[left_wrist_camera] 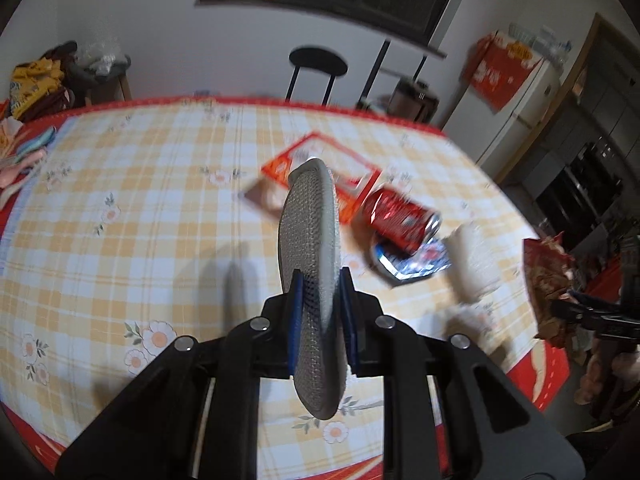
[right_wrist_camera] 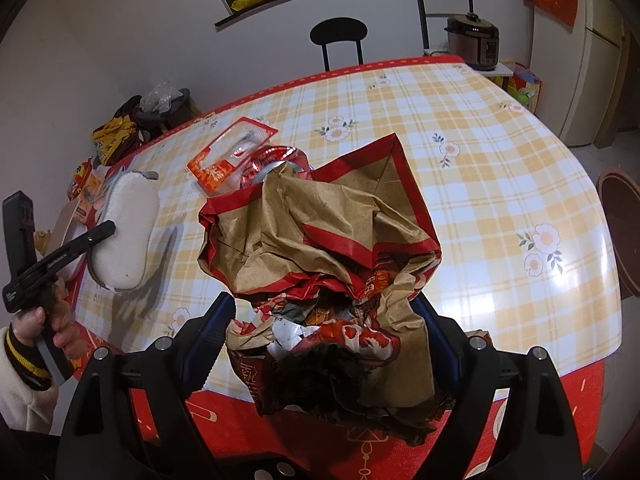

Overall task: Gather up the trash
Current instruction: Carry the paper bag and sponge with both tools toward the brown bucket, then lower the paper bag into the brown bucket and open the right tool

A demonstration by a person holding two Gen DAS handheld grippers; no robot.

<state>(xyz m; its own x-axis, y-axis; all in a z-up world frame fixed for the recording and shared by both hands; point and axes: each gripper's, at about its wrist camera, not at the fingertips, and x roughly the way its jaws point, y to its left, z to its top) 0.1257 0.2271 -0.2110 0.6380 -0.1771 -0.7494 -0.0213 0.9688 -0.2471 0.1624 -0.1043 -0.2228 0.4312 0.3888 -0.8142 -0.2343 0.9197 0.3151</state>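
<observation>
My left gripper (left_wrist_camera: 320,300) is shut on a grey and white insole (left_wrist_camera: 310,248), held on edge above the checked table (left_wrist_camera: 120,208). The insole also shows in the right wrist view (right_wrist_camera: 128,232). My right gripper (right_wrist_camera: 324,320) is shut on a crumpled brown and red paper bag (right_wrist_camera: 320,232) stuffed with wrappers, held over the table's near edge; it shows at the right of the left wrist view (left_wrist_camera: 548,280). A crushed red can (left_wrist_camera: 400,216) lies on a silver wrapper (left_wrist_camera: 416,260). An orange blister pack (left_wrist_camera: 332,172) lies behind the insole.
A crumpled white tissue (left_wrist_camera: 476,256) lies right of the can. A black stool (left_wrist_camera: 318,62) stands behind the table. Clothes and bags (left_wrist_camera: 36,80) are piled at the far left. A rice cooker (right_wrist_camera: 474,40) stands at the far right corner.
</observation>
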